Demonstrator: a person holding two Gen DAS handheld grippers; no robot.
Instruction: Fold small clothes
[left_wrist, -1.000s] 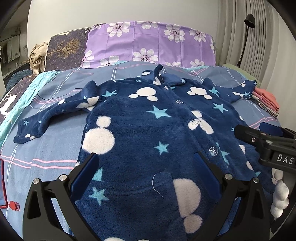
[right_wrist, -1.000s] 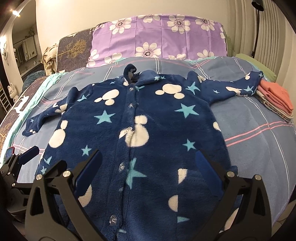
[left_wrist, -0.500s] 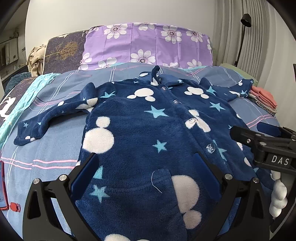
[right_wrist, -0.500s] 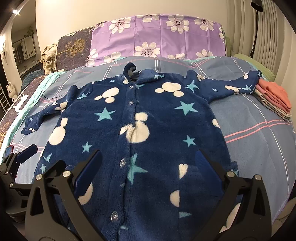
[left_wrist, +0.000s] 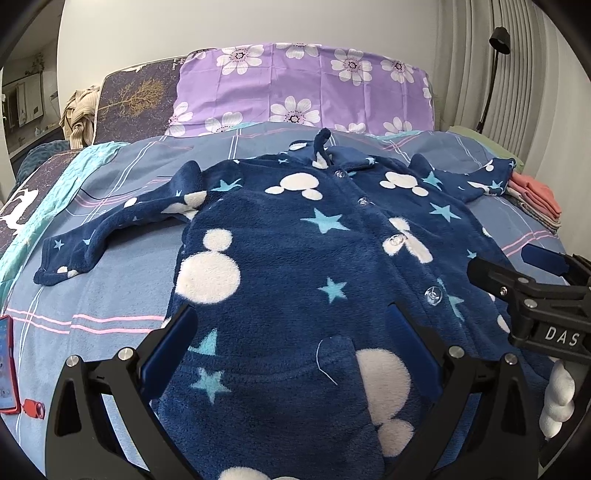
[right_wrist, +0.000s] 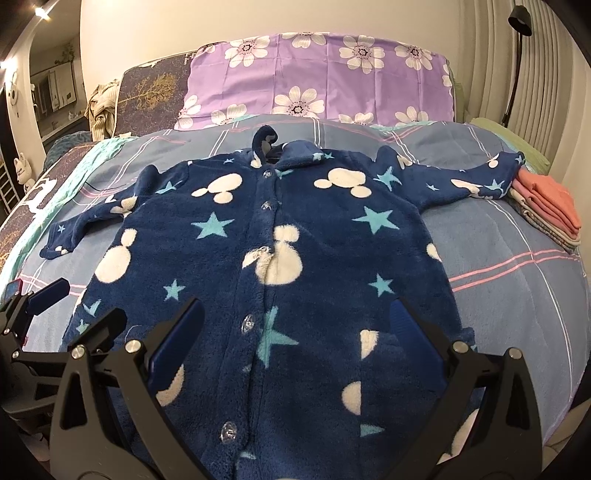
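A small navy fleece jacket (left_wrist: 295, 266) with white mouse heads and light blue stars lies flat and buttoned on the bed, both sleeves spread out; it also shows in the right wrist view (right_wrist: 273, 258). My left gripper (left_wrist: 291, 332) is open and empty, held just above the jacket's lower left part. My right gripper (right_wrist: 297, 328) is open and empty above the lower right part. The right gripper also shows at the right edge of the left wrist view (left_wrist: 517, 273), and the left gripper at the lower left of the right wrist view (right_wrist: 81, 314).
The bed has a blue plaid sheet (right_wrist: 517, 266). A purple flowered pillow (right_wrist: 317, 77) lies at the head. A stack of folded pink and grey clothes (right_wrist: 546, 206) sits by the right sleeve. A red-cased phone (left_wrist: 7, 365) lies at the left. A black lamp (right_wrist: 517, 55) stands by the wall.
Both grippers have pulled back slightly and risen a little over the jacket's hem. Both stay open. The jacket has not moved.
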